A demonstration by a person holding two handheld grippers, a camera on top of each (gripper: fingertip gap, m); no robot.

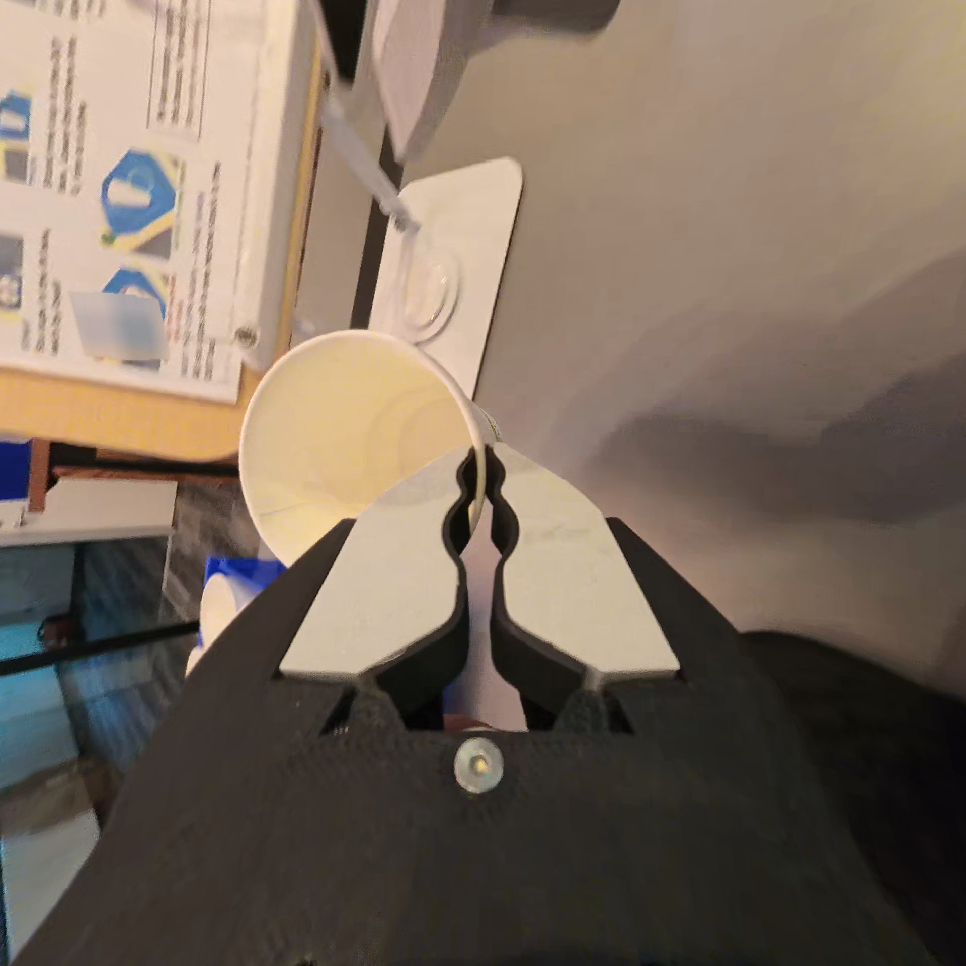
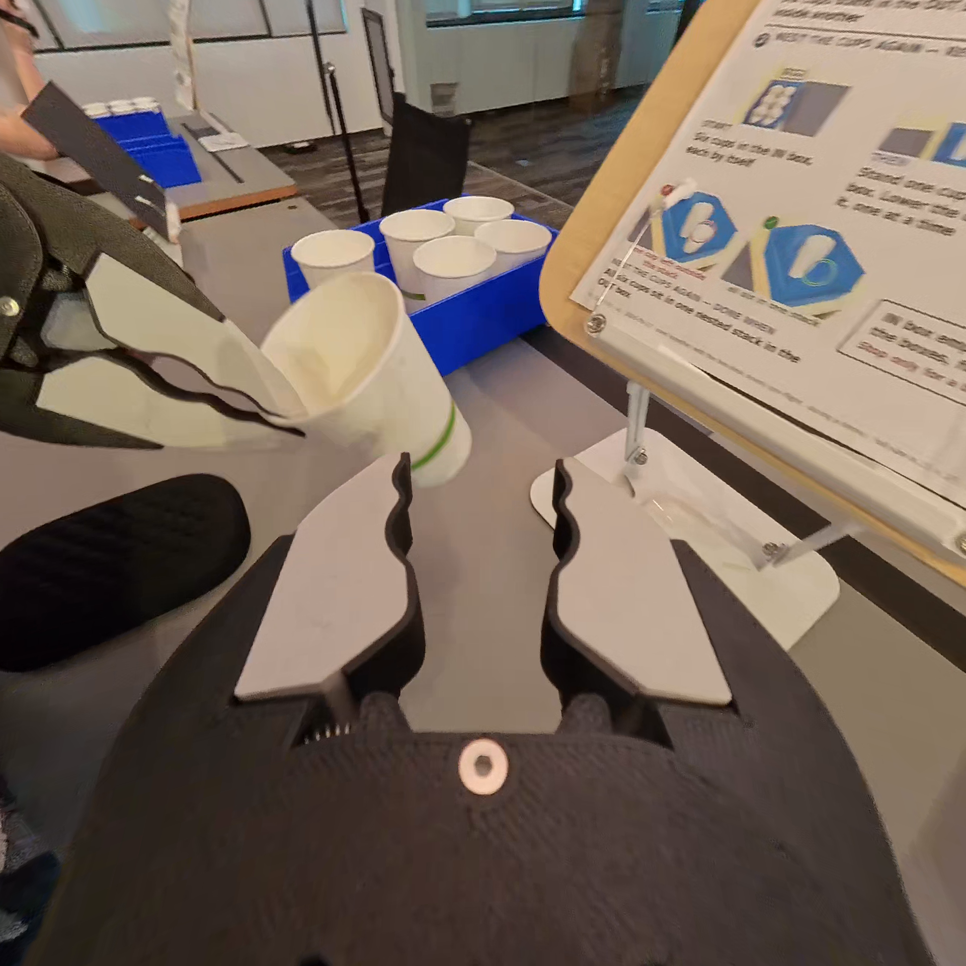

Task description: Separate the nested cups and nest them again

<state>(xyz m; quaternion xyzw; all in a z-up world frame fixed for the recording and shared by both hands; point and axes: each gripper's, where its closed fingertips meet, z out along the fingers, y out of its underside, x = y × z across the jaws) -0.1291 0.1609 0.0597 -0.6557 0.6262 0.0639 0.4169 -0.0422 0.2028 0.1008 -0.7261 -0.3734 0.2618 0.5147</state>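
Note:
My left gripper [image 1: 483, 460] is shut on the rim wall of a white paper cup [image 1: 345, 444], one finger inside it and one outside. The right wrist view shows the same cup [image 2: 366, 376], with a green band near its base, held tilted above the grey table by the left gripper [image 2: 292, 423]. My right gripper [image 2: 481, 470] is open and empty just below and to the right of the cup's base; the cup's base is beside its left fingertip [image 2: 402, 470], not between the pads. A blue bin [image 2: 470, 313] behind holds several upright white cups [image 2: 453, 261].
A tilted board with an instruction sheet [image 2: 784, 209] stands on a white base plate [image 2: 679, 522] at the right. A black padded object [image 2: 104, 564] lies at the left on the table. A person's sleeve [image 2: 31, 219] shows at far left. Another table with blue bins [image 2: 151, 141] stands farther back.

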